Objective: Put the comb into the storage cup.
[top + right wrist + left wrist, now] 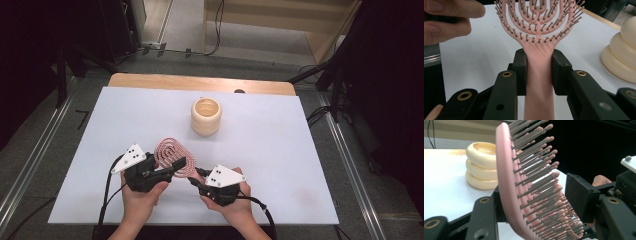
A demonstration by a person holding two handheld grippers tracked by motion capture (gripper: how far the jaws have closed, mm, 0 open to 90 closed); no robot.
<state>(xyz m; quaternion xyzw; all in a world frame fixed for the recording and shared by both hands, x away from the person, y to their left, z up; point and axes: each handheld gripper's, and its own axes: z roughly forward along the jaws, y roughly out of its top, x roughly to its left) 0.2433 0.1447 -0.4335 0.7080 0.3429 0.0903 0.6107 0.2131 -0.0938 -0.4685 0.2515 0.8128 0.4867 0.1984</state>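
Pink slotted hairbrush, ribbed cream cup

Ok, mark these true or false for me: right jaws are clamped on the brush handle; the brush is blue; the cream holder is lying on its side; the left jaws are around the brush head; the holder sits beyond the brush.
1. The right gripper has its jaws clamped on the hairbrush handle. True.
2. The hairbrush is blue. False: it is pink.
3. The cream holder lies on its side. False: it stands upright, opening up.
4. The left gripper has its jaws on either side of the brush head. True.
5. The cream holder sits beyond the hairbrush on the table. True.
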